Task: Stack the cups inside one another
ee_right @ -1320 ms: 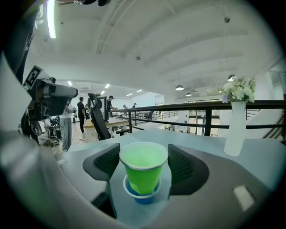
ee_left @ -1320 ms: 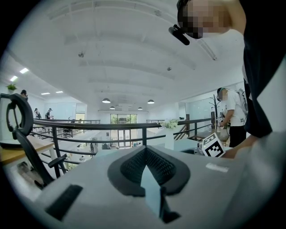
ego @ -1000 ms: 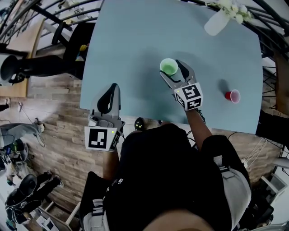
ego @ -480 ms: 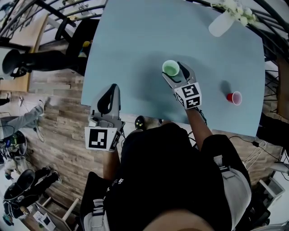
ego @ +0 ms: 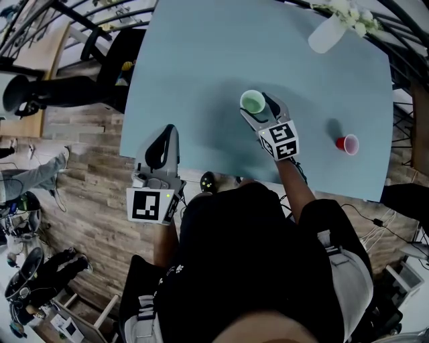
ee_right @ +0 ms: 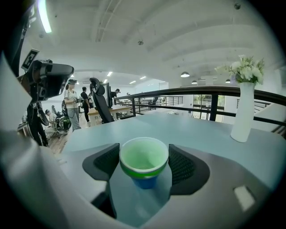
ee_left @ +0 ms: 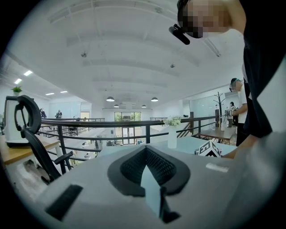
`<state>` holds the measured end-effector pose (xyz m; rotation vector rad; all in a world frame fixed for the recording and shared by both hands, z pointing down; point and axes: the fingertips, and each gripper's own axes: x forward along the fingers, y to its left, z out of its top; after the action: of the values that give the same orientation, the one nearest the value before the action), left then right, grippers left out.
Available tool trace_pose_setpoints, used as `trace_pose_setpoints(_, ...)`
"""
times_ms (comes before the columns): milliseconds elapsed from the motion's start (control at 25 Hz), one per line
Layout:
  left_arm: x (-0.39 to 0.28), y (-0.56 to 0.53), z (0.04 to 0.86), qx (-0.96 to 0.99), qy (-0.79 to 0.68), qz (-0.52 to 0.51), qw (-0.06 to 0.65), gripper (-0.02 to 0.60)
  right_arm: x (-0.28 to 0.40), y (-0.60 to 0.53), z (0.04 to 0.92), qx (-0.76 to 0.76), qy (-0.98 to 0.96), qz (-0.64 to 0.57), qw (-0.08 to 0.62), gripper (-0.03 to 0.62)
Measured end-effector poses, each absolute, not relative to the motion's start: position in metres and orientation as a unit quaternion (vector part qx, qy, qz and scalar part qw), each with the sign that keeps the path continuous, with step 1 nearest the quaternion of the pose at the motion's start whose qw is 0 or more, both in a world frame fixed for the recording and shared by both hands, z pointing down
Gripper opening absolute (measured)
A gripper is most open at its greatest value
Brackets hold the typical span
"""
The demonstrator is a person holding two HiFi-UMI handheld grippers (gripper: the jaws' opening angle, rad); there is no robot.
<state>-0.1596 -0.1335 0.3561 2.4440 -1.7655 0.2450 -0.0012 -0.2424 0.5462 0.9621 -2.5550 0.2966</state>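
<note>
A green cup (ego: 253, 102) stands mid-table on the pale blue table (ego: 201, 53). In the right gripper view the green cup (ee_right: 144, 157) sits nested in a blue cup (ee_right: 145, 182) whose base shows below it. My right gripper (ego: 257, 104) is shut on this pair, and both pads (ee_right: 181, 164) press the green rim. A small red cup (ego: 346, 143) stands alone to the right, near the table's front edge. My left gripper (ego: 165, 130) hovers over the table's front left edge, shut, with nothing in it (ee_left: 145, 150).
A white vase with flowers (ego: 328, 35) lies toward the far right corner and shows as a vase (ee_right: 243, 112) beyond the cups. A black railing (ego: 100, 20) and an office chair (ego: 100, 67) stand off the left side. Wooden floor runs below the front edge.
Both grippers and the cups keep their places. Only the head view has shifted slightly, and a person in the background has moved.
</note>
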Motion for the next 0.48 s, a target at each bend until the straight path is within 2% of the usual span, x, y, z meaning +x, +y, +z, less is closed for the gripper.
trace_pose_setpoints(320, -0.161, -0.138, 0.357, 0.814, -0.572, 0.082, 0.059, -0.017, -0.001, -0.241, 0.522, 0.361, -0.914, 0.107, 0.153, 0.336)
trace_pose_setpoints(480, -0.157, -0.142, 0.358, 0.824, -0.558, 0.081, 0.057, -0.017, 0.005, -0.237, 0.503, 0.374, -0.913, 0.103, 0.128, 0.293)
